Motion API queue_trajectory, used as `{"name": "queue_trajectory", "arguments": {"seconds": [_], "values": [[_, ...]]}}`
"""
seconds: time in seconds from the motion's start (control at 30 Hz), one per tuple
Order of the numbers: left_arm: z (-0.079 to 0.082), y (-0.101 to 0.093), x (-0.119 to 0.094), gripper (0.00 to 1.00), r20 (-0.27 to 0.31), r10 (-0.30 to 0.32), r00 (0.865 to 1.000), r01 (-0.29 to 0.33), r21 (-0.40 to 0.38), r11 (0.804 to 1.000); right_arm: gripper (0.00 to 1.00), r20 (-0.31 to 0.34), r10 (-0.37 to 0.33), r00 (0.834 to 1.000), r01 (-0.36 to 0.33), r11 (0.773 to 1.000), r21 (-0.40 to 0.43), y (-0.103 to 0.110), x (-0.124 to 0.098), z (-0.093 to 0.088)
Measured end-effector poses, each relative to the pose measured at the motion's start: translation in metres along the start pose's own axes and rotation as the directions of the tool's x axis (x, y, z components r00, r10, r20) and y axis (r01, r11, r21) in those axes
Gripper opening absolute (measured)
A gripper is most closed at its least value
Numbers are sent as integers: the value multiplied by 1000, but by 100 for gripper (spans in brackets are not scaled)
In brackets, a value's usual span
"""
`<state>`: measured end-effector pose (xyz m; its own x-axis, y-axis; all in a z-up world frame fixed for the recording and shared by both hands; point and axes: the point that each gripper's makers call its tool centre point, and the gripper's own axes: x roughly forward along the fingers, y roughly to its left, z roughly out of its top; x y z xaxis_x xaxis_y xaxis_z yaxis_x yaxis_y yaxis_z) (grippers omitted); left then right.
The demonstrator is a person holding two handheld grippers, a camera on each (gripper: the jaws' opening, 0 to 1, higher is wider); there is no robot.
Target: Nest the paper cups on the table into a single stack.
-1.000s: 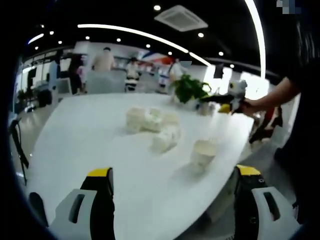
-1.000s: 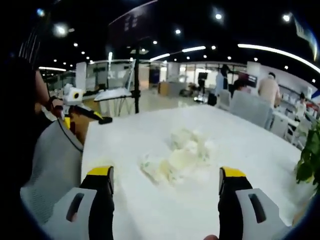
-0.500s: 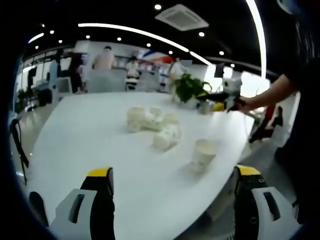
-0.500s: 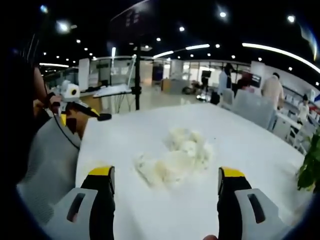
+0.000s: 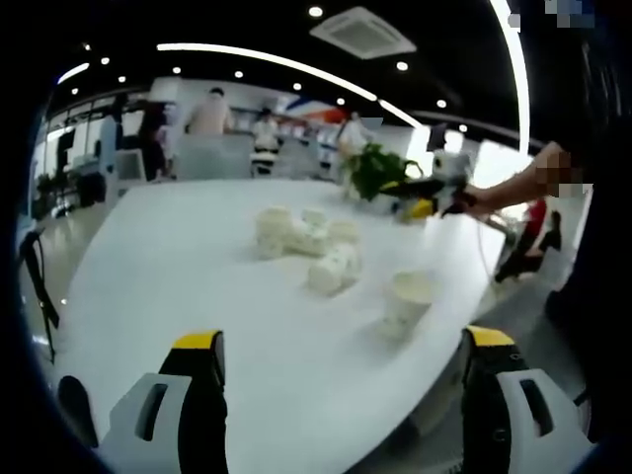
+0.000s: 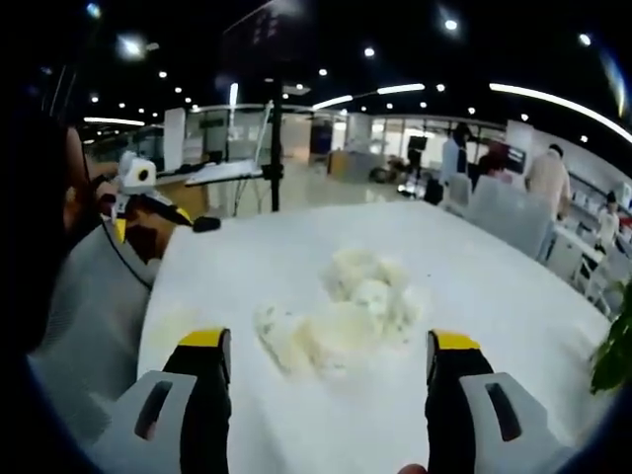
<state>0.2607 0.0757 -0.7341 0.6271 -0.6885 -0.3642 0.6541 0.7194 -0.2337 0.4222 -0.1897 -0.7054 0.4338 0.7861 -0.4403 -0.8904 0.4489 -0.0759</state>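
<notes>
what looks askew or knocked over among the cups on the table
Most paper cups sit bunched mid-table, and one cup at the cluster's near edge seems to lie on its side. A single cup stands upright apart from them. Nothing looks spilled on the white table.

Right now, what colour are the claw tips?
Yellow tips on black, clearest in the left gripper view.

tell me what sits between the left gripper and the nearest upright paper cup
Nothing: in the left gripper view, only bare white table lies between the open left gripper and the upright paper cup.
</notes>
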Motion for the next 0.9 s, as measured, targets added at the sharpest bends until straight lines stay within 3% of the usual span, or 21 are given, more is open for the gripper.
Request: {"name": "queue_trajectory", "arguments": {"seconds": [0.47,0.9], "values": [[-5,8,0,98,0,22,1000,-22,-20,1000,77,-16,47,999,-48,998,-41,-1,17,6],[-3,7,1,98,-2,38,999,-38,-33,999,76,-42,68,997,-70,997,-45,-6,30,-1]]}}
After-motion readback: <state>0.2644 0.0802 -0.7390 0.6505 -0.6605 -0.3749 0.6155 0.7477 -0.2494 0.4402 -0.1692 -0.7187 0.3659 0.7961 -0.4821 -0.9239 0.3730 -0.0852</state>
